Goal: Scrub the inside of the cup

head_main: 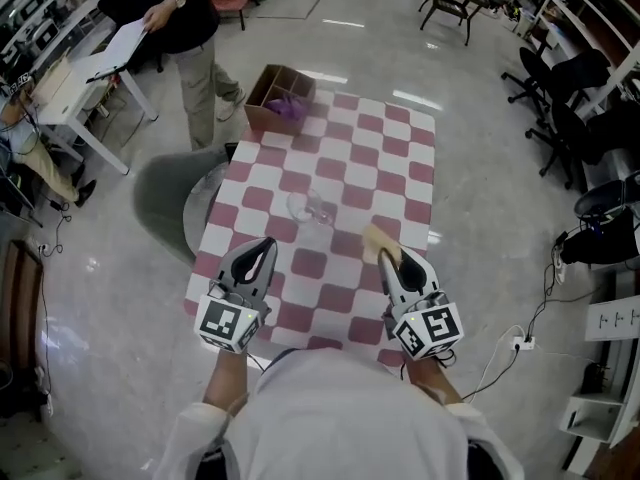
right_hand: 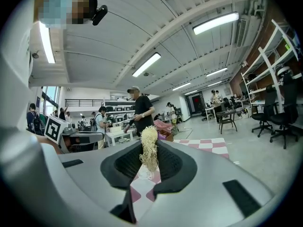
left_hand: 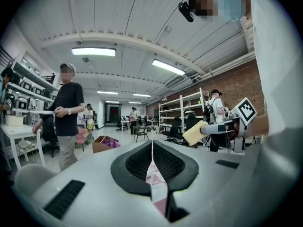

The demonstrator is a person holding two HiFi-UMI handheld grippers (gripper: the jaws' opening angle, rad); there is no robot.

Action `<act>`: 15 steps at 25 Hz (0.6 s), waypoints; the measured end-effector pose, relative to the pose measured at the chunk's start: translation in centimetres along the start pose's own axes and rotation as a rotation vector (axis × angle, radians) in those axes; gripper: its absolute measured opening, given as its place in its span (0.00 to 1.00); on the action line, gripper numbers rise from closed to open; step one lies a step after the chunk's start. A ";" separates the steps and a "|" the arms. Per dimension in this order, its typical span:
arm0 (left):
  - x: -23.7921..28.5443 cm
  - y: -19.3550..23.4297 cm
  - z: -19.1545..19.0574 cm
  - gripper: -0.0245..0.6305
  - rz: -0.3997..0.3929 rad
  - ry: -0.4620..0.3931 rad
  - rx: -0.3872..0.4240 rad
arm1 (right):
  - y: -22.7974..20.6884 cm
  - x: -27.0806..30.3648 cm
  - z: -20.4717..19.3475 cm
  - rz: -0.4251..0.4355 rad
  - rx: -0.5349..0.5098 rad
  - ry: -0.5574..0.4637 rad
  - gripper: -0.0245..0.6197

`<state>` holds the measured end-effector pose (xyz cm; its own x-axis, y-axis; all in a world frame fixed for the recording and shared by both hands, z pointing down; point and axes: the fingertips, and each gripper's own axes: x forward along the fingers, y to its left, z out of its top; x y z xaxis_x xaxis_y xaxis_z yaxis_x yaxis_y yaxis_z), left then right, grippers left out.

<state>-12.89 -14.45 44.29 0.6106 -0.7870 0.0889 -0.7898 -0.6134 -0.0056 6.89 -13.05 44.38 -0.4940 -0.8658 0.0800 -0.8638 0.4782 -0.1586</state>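
The cup (head_main: 308,208), clear glass, sat near the middle of the checkered surface (head_main: 400,148). It was too faint to tell whether it stood upright or lay on its side, so its long axis could not be read. From the right tool (head_main: 386,256) it lay at about 10 o'clock, apart from it. That tool's jaws were clamped on a yellow sponge (head_main: 380,239), which stuck out ahead of the tips. From the left tool (head_main: 262,248) the cup lay at about 1 o'clock and seemed slightly nearer. That tool's jaws were closed together with nothing between them. Both tools pointed level along the surface. The left looked better placed to steady the cup while the right brought the sponge across. A box (head_main: 280,93) sat at the far 12 o'clock end.
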 end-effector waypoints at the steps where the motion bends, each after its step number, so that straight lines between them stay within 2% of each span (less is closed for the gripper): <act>1: 0.3 0.2 -0.1 0.09 -0.006 0.002 0.002 | 0.0 0.3 0.0 -0.002 0.000 -0.002 0.17; 15: 4.8 2.4 -1.2 0.09 -0.071 -0.013 0.006 | -1.4 1.3 -0.9 -0.052 0.000 0.040 0.17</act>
<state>-11.93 -19.66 45.88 0.6659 -0.7421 0.0761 -0.7440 -0.6682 -0.0061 7.39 -14.76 45.63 -0.4519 -0.8829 0.1277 -0.8885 0.4327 -0.1528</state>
